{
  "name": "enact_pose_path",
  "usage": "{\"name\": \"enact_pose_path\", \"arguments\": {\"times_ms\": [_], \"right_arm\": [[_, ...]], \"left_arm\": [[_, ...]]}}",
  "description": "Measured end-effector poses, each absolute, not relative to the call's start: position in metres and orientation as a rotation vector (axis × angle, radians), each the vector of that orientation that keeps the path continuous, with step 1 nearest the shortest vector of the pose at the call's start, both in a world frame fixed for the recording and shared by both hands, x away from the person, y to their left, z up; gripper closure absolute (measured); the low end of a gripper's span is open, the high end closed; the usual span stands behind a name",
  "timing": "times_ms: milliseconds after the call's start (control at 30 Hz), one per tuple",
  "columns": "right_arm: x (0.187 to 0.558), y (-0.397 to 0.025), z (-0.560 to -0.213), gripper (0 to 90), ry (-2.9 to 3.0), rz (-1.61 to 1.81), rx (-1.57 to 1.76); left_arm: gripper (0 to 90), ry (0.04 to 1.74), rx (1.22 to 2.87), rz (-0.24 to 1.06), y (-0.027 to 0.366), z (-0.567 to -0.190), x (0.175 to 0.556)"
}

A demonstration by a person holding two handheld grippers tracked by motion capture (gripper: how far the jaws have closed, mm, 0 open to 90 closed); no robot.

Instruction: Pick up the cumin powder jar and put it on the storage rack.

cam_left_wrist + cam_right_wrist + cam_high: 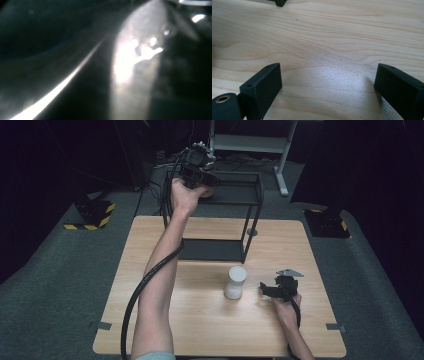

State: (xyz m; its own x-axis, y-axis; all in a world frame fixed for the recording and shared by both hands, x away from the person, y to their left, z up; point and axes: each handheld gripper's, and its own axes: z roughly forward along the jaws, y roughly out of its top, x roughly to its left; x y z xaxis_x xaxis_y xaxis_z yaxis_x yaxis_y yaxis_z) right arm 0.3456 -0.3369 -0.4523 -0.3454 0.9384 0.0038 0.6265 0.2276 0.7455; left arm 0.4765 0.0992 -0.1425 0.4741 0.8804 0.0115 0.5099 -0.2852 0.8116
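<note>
My right gripper (328,90) rests low over the table (332,37), jaws spread wide with bare wood between them and nothing held. In the high view this right gripper (263,290) points toward the white bottle (235,281), which stands upright just off my jaw tips, near but not touching. Its long axis is vertical, so my jaws would have to close on its sides from where I am.

My left gripper (202,172) is raised far from me, up at the top shelf of the black rack (252,215), well apart from the bottle. There seems to be something pale under that hand, but I cannot tell what it is. The left gripper view is a blur of dark and glare, so I cannot tell whether those jaws are apart or together.

By my judgement the right hand is much the nearer to the bottle, and a short straight reach toward it would put it between my open jaws.
</note>
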Motion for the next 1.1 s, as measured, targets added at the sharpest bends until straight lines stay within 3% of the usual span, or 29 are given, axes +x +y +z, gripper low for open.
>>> {"name": "enact_pose_path", "arguments": {"times_ms": [733, 1100], "right_arm": [[0.3460, -0.3385, -0.4522, 7.0, 2.053, 0.935, 1.448], [0.3461, -0.3388, -0.4524, 7.0, 2.051, 0.939, 1.451]], "left_arm": [[29.7, 1.169, 1.937, 0.568, 0.1024, -0.1506, 0.4821], [8.4, 1.180, 1.930, 0.566, 0.1075, -0.1483, 0.4788]]}}
